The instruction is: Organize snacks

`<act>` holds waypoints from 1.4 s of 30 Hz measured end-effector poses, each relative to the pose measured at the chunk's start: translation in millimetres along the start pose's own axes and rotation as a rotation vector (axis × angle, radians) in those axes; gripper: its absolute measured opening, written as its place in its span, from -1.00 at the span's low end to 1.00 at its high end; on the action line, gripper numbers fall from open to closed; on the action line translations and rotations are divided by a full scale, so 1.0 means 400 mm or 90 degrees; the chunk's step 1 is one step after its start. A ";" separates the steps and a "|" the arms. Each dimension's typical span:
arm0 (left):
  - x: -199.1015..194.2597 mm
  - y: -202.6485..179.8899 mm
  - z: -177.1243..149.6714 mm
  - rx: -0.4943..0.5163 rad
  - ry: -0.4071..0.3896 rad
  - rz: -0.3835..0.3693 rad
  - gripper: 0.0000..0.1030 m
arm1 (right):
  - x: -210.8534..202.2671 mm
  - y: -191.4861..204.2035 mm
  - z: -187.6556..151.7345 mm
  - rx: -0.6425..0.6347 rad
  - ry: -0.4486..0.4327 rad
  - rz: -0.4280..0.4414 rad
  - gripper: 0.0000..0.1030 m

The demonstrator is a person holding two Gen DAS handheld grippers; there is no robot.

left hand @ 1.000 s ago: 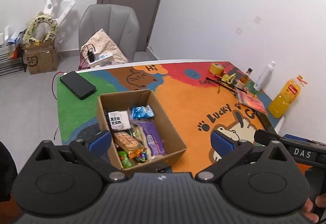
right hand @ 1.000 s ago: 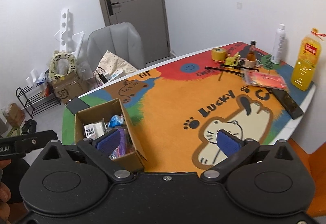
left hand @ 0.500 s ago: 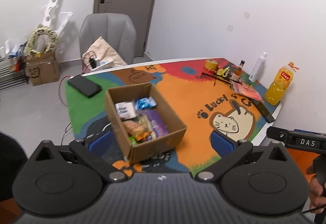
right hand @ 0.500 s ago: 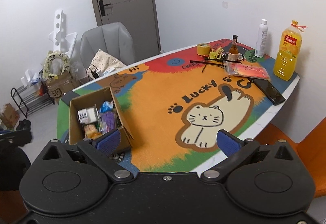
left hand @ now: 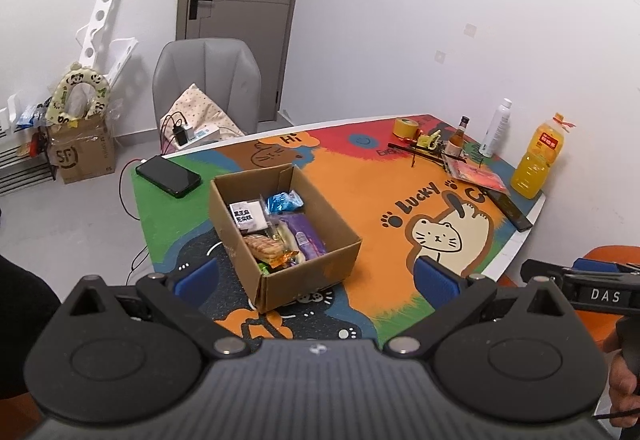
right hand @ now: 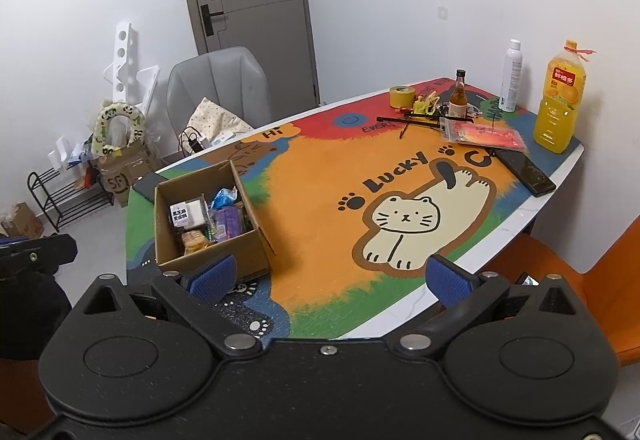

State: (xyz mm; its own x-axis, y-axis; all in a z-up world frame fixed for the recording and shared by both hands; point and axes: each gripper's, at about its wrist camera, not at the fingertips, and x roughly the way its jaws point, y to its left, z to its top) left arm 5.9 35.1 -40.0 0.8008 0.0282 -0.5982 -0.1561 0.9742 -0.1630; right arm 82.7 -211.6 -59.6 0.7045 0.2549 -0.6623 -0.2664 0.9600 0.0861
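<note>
1. The left gripper (left hand: 316, 276) is held above the near edge of the surface (left hand: 360, 176), with its two blue fingertips (left hand: 198, 276) spread wide apart. Nothing is between them and they touch nothing.
2. The right gripper (right hand: 330, 278) is spread just as wide and is also empty. It hangs over the near edge of the surface, apart from every object.
3. The cardboard box (left hand: 308, 280) stands open on the left part of the surface, on the dark and green area of the colourful mat (right hand: 320, 200). Seen from the left wrist view, it is between the two left fingertips, but farther away and not touching them.
4. The snacks lie inside the box: a white packet with black print (left hand: 246, 216), a blue packet (left hand: 284, 201), a purple packet (left hand: 306, 236) and an orange-brown packet (left hand: 264, 248). Some smaller green and orange wrappers are near the front wall; I cannot tell what they are.
5. A black phone (left hand: 168, 175) lies on the green corner behind the box, well apart from it.
6. At the far right end stand an orange juice bottle (right hand: 560, 108), a white spray bottle (right hand: 510, 76), a small brown bottle (right hand: 459, 96) and a roll of yellow tape (right hand: 402, 96). A second dark phone (right hand: 524, 172) lies near the juice.
7. A grey chair (right hand: 220, 88) stands behind the surface.
</note>
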 end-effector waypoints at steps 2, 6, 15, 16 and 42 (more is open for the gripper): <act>-0.002 -0.002 -0.001 0.002 -0.001 -0.002 1.00 | 0.001 0.006 0.002 -0.005 -0.001 0.000 1.00; -0.002 -0.004 -0.001 0.005 -0.001 -0.004 1.00 | 0.001 0.015 0.006 -0.015 -0.003 0.006 1.00; -0.001 0.007 0.005 -0.005 -0.004 0.004 1.00 | 0.016 0.025 0.018 -0.018 0.001 0.008 1.00; 0.000 0.008 0.007 -0.006 -0.003 0.004 1.00 | 0.017 0.027 0.019 -0.017 0.001 0.010 1.00; 0.014 -0.039 0.021 0.007 -0.002 -0.004 1.00 | 0.019 0.013 0.030 -0.023 -0.002 0.013 1.00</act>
State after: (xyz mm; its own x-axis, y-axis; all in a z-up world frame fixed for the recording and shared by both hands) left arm 17.8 22.0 -34.2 0.8040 0.0223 -0.5943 -0.1445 0.9767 -0.1588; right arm 94.6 -203.2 -55.3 0.7008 0.2746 -0.6584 -0.3037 0.9500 0.0729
